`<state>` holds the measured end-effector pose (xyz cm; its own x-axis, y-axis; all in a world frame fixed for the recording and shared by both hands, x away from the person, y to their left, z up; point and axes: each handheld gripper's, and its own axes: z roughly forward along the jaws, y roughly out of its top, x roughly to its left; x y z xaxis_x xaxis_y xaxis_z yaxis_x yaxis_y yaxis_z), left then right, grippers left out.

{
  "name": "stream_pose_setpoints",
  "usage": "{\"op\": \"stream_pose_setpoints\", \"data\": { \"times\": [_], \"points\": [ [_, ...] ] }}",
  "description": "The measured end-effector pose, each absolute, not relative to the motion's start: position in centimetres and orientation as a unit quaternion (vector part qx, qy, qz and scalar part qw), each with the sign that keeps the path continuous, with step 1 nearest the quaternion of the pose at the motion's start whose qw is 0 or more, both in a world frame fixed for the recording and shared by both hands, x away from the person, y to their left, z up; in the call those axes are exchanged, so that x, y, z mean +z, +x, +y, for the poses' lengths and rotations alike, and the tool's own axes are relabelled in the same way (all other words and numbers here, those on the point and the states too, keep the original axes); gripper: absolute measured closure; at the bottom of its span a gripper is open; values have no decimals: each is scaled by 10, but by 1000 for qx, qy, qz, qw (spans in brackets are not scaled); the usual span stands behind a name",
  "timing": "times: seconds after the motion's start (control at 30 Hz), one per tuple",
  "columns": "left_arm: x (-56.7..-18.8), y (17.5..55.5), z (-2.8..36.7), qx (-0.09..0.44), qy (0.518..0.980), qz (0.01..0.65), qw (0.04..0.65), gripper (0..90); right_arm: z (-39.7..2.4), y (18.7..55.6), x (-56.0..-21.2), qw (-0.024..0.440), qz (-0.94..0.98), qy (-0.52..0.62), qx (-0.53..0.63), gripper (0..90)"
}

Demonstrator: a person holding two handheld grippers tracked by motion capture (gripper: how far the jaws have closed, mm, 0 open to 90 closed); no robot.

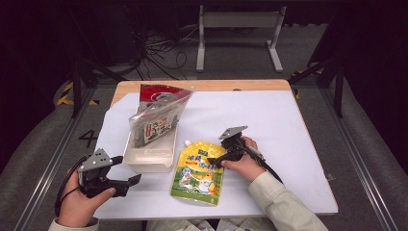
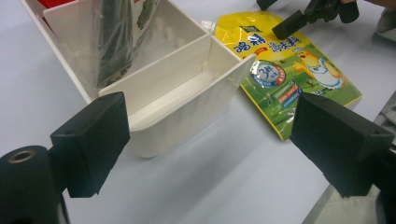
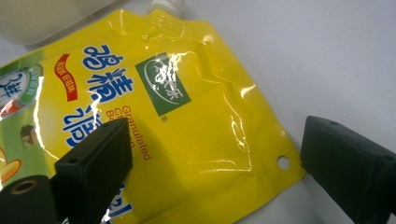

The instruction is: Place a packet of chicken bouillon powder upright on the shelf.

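Left gripper (image 1: 126, 183): lower left of the high view, jaws parted with nothing between them, aimed toward the tray; its own view shows both black pads wide apart over bare table.
White tray (image 1: 149, 163): centre-left of the high view, just beside the pouch's upper left; its near compartment stands empty, and a clear bag of dark green goods (image 1: 156, 120) leans in the far one.
Yellow spouted pouch (image 1: 199, 171): lying flat on the white table cover (image 1: 269, 125), just below centre of the high view, printed face up.
Pouch axis: long axis runs from the white spout (image 1: 188, 143) at the upper end to the broad base at the lower end; the spout points up-frame toward the tray corner.
Handling, judged: soft film, glossy and likely slippery, with loose granulated fill that would shift and sag; moderate weight, not fragile.
Grip site, judged: the flat sealed edge at the upper right shoulder, near the punched hole (image 3: 283, 163), or the stiffer spout neck.
Right gripper (image 1: 219, 161): centre of the high view, at the pouch's upper right corner; jaws stand fully apart, one pad over the printed face, the other off the edge, pressing nothing.
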<state>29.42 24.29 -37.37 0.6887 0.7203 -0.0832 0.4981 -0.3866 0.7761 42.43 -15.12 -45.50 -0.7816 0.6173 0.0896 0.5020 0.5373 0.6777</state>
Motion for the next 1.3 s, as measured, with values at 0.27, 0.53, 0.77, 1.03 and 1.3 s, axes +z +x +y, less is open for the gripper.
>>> {"op": "stream_pose_setpoints", "data": {
  "times": [0.27, 0.53, 0.77, 1.03, 1.3],
  "points": [
    [-374, 293, 242, 133, 822, 373, 410, 123, -147, 423, -455, 90, 882, 306, 348, 141],
    [-374, 293, 239, 132, 825, 368, 407, 122, -144, 419, -454, 98, 886, 296, 344, 183],
    [-375, 293, 238, 129, 824, 368, 410, 122, -141, 419, -454, 102, 890, 296, 332, 187],
    [-373, 294, 235, 124, 827, 362, 412, 123, -140, 418, -453, 109, 887, 304, 330, 267],
    [-374, 297, 232, 121, 829, 358, 412, 122, -136, 411, -451, 94, 885, 294, 347, 562]
  ]
}}
